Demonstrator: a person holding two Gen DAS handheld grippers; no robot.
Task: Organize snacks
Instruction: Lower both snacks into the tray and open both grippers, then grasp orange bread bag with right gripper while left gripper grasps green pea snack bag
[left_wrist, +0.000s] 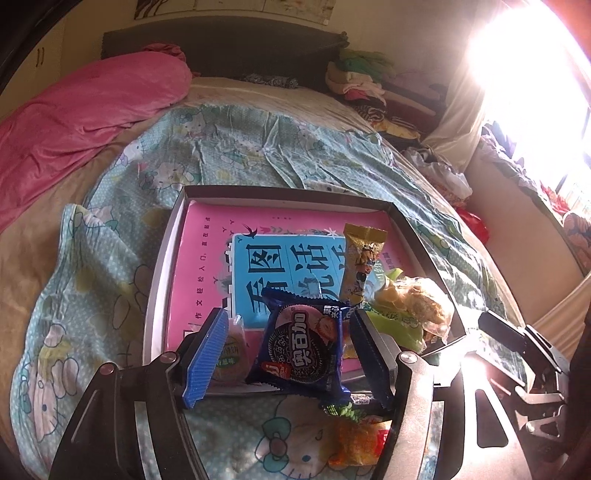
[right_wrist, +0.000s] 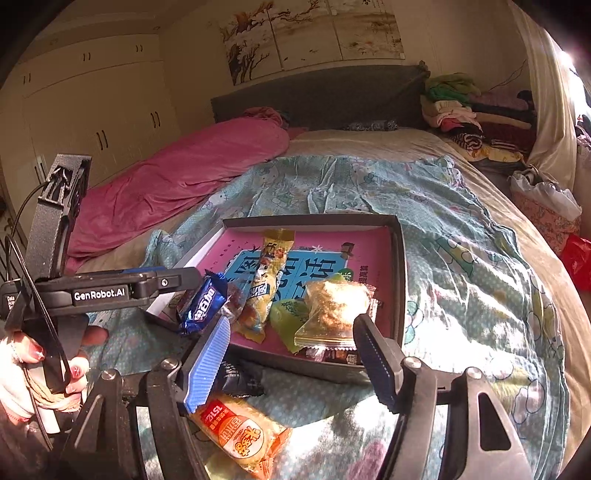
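While both my grippers hang over the near edge of the shallow box (right_wrist: 400, 258) on the bed, I judge that I am between placements: several snacks already lie inside it on the pink book (left_wrist: 207, 258), and some are not yet in. My left gripper (left_wrist: 288, 356) has its fingers apart; the dark blue cookie packet (left_wrist: 301, 347) sits in the gap at lower centre of the left view, draped over the box's near rim, and neither pad presses on it, so I read it as released. My right gripper (right_wrist: 295, 354) also stands parted and holds nothing; in the right view the clear bag of crumbly biscuits (right_wrist: 334, 310), the green packet (right_wrist: 286, 317) and the long yellow wrapper (right_wrist: 269, 273) lie in the box beyond its tips. Left outside, at the bottom of the right view, are the orange packet (right_wrist: 243, 435) and a small dark packet (right_wrist: 236, 376) on the blue cartoon sheet (right_wrist: 461, 280). My next move, I think, calls for dropping my right fingers to the orange packet, straddling its narrow width, closing, then lifting it over the rim
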